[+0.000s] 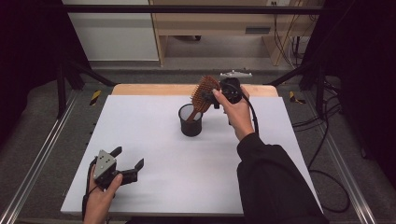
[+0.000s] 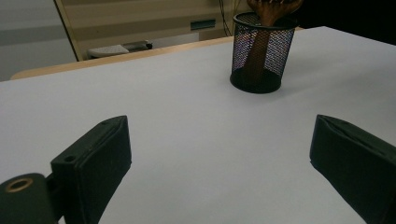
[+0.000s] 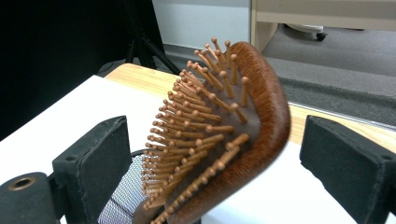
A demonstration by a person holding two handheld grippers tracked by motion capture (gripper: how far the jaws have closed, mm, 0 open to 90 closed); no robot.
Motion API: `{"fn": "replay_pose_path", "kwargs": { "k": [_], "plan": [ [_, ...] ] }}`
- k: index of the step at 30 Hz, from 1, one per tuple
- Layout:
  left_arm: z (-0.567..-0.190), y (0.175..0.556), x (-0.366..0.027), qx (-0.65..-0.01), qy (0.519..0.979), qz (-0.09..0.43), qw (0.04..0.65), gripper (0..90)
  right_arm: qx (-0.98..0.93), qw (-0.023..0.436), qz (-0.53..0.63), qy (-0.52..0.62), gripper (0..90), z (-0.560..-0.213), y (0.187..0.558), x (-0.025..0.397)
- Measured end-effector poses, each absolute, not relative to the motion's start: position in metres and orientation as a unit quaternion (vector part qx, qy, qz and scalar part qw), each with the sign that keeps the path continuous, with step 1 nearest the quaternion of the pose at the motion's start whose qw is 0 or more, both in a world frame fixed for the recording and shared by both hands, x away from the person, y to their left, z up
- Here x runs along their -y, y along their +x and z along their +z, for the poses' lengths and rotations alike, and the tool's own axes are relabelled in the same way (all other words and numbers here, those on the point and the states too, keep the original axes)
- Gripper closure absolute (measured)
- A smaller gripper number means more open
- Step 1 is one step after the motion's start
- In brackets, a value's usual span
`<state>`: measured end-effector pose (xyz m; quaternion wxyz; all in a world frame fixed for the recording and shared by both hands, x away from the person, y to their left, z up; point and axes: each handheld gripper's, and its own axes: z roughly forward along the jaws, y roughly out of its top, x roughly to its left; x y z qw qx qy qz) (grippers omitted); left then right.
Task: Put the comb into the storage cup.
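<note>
The right tongs [image 3: 215, 154] stand spread wide in the right gripper view, with the wooden hairbrush [image 3: 219, 135] between the two black jaws and a clear gap on either side, so neither jaw presses the brush head. That view shows the bristle side in detail: rows of round-tipped wooden pins face left, the smooth brown back faces right, and the rim of the mesh cup [image 3: 123, 191] peeks in below the brush. From the high view those pins cannot be counted, but the wider layout is plain: the right tongs [image 1: 215, 95] hover at the brush head [image 1: 204, 92], above and just right of the black mesh cup [image 1: 190, 120], which stands on the far middle of the white bench [image 1: 154, 140]. The brush handle goes down into the cup and the head leans up to the right. The right hand [image 1: 238, 114] reaches forward from a dark sleeve [image 1: 271, 182], wrist raised above the bench.

The left tongs [image 2: 219, 154] are also spread, with only bare bench between their jaws. The left gripper view shows, through the mesh of the cup [image 2: 262, 51], the brush handle [image 2: 257, 53] slanting to the cup's floor. In the high view the left tongs [image 1: 128, 161] sit low at the near left corner, held by the left hand [image 1: 100, 196], well apart from the cup.
</note>
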<state>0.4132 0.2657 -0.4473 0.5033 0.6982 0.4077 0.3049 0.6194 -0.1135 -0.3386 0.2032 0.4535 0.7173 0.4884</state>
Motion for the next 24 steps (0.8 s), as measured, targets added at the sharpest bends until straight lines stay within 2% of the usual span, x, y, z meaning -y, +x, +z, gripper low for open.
{"fn": "replay_pose_path", "kwargs": {
  "k": [24],
  "plan": [
    [-0.448, 0.415, -0.267, -0.413, 0.694, 0.31, 0.501, 5.7, -0.69, 0.215, 0.531, 0.442, 11.2, -0.31, 0.59, 0.152]
  ]
}}
